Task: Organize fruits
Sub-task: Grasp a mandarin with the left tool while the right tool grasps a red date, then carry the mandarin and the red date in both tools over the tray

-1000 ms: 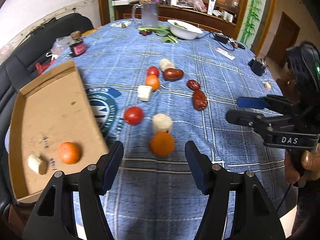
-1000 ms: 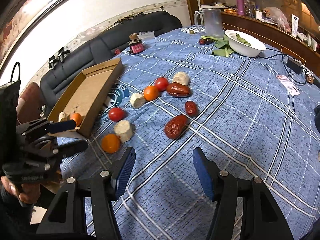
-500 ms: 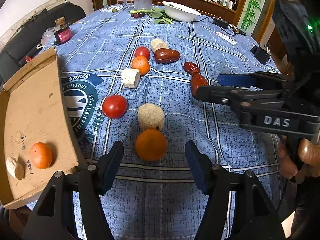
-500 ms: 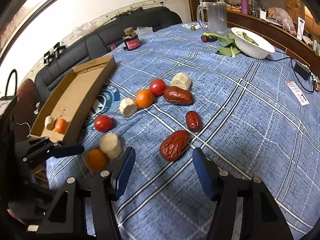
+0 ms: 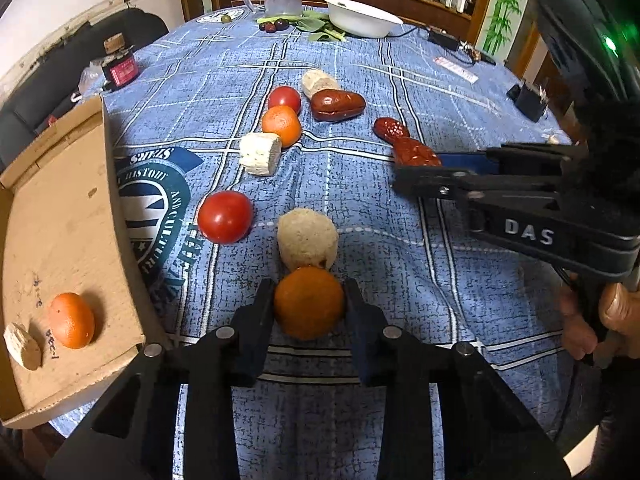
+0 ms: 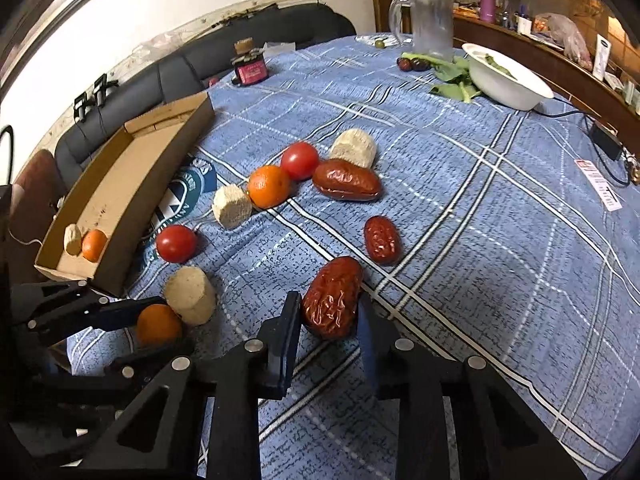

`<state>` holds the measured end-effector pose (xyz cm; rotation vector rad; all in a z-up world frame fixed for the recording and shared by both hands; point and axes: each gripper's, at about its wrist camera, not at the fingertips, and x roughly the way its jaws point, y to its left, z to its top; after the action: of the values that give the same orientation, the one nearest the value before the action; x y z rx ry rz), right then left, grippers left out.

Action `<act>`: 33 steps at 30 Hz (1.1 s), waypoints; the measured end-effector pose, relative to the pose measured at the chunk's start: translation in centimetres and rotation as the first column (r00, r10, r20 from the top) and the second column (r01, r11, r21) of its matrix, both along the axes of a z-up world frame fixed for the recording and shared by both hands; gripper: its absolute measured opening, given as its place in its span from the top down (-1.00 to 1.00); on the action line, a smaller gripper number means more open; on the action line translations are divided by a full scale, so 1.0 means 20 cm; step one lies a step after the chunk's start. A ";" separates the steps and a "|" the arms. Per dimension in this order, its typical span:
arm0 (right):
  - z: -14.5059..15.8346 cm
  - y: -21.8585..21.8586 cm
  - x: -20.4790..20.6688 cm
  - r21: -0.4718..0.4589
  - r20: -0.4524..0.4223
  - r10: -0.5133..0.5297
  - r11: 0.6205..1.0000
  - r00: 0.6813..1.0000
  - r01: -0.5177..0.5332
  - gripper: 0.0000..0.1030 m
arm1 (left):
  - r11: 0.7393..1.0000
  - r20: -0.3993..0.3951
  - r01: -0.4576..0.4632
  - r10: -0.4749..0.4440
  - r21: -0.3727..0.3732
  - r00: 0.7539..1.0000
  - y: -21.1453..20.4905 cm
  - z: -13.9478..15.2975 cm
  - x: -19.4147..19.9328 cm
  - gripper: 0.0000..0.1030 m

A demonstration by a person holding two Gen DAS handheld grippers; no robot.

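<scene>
On tablecloth (image 6: 480, 240): three oranges (image 5: 308, 307), two tomatoes (image 5: 225, 217), three dates (image 6: 332, 298).

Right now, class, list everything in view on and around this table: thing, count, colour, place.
oranges: 3, orange; one between left fingers, one mid-table, one in box
tomatoes: 2, red, mid-table
beige chunks: 4; three on cloth, one in box
red dates: 3, dark red; one between right fingers
cardboard box: 1, brown, table's left edge
white bowl: 1, far side
clear jug: 1, far side
tablecloth: 1, blue plaid
left gripper: black, closing on orange
right gripper: black, closing on date
</scene>
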<state>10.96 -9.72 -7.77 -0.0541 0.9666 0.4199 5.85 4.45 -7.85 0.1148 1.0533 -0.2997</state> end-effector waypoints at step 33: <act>0.25 0.14 -0.23 0.087 0.082 0.075 0.993 0.994 -0.082 0.47 | 0.996 0.122 -0.077 0.080 -0.035 0.989 0.23 0.23 -0.13 0.42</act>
<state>6.28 -6.85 -2.76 -0.0264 0.8691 0.5301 3.16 8.99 -3.19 0.0637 0.9275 -0.2341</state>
